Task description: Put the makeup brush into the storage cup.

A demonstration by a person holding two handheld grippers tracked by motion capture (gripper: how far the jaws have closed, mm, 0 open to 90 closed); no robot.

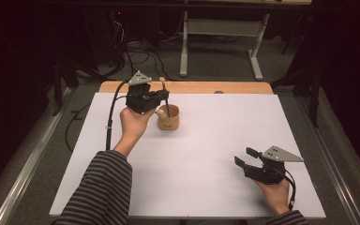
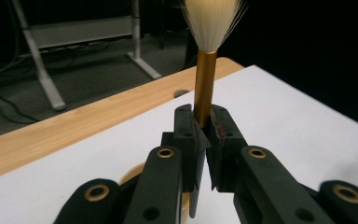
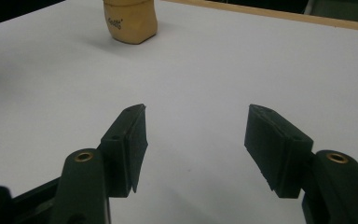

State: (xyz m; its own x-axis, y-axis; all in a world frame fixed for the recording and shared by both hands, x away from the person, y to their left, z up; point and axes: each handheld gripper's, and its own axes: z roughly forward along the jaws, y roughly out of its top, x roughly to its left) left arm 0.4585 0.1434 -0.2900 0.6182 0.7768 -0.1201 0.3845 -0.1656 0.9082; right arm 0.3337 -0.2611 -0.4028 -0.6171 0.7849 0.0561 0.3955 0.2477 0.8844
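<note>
The left gripper (image 1: 161, 95) is clamping its jaws tight on the brush (image 2: 205, 79), upper middle of the high view, its handle reaching down into the cup (image 1: 168, 118). Whether the brush is going in or coming out, I cannot tell; releasing or lifting clear looks left to do. The brush is showing a smooth golden metal ferrule and soft pale bristles fanning upward. The cup is looking like matte tan wood, rounded, sitting on the flat white desk (image 1: 201, 154). The right gripper (image 1: 244, 156), lower right, is spreading its jaws wide, holding nothing
</note>
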